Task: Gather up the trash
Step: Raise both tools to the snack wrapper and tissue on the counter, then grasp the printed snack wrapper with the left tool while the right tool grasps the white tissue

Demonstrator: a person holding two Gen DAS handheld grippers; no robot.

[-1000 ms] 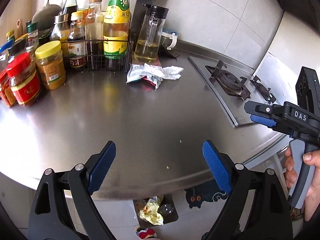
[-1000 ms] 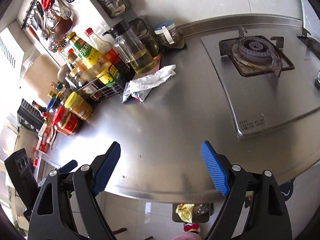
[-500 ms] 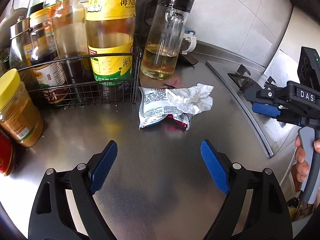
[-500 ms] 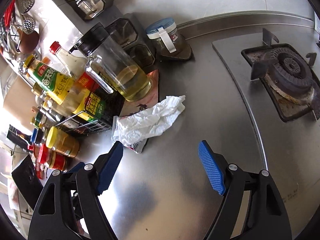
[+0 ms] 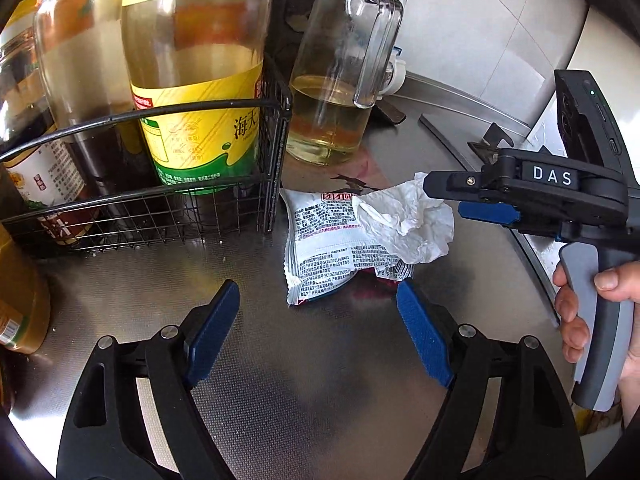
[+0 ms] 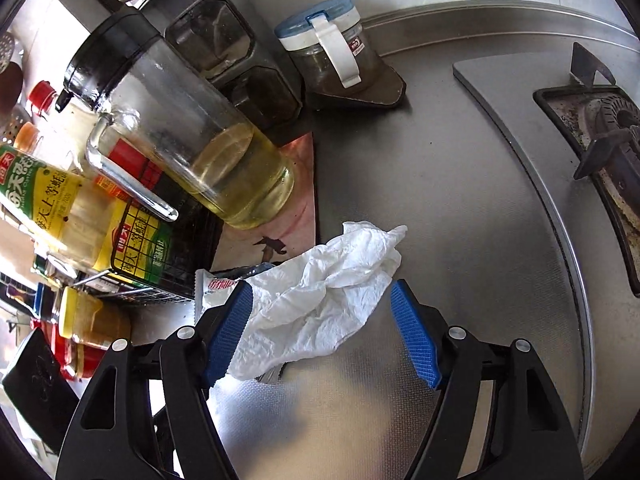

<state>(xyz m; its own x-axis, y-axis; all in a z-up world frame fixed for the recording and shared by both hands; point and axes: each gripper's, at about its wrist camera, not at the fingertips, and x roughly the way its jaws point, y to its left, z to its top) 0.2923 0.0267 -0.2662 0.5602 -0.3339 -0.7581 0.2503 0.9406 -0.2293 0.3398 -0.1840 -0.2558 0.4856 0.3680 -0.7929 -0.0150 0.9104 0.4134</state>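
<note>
Here the trash lies on the steel counter (image 5: 320, 400), just beside the wire rack (image 5: 160, 204) and in front of the glass oil jug (image 5: 340, 92). It is two things: a printed snack wrapper (image 5: 320, 248) lying flat, and a crumpled white tissue (image 5: 404, 220) that rests on the right part of the wrapper and partly covers it.

The left hand-held gripper (image 5: 318, 328) is open, its two blue pads wide apart. It is held low over the counter, and the near edge of the wrapper lies just in front of the gap between the pads. The pads do not touch the wrapper.

The right hand-held gripper (image 6: 322, 328) is open too. In the right wrist view the tissue (image 6: 320, 304) lies between the two blue pads: the left pad (image 6: 228, 332) is against the tissue's edge or very near to it, and the right pad is close beside the other edge. The jaws have not closed on it. A small corner of the wrapper (image 6: 212, 286) shows beyond the left pad. In the left wrist view the same gripper comes in from the right, held by the person's right hand (image 5: 600, 312), with its tips over the tissue.

In the rack stand sauce bottles; the nearest has a yellow and green label (image 5: 200, 132). To the right is the gas stove (image 6: 600, 128).
</note>
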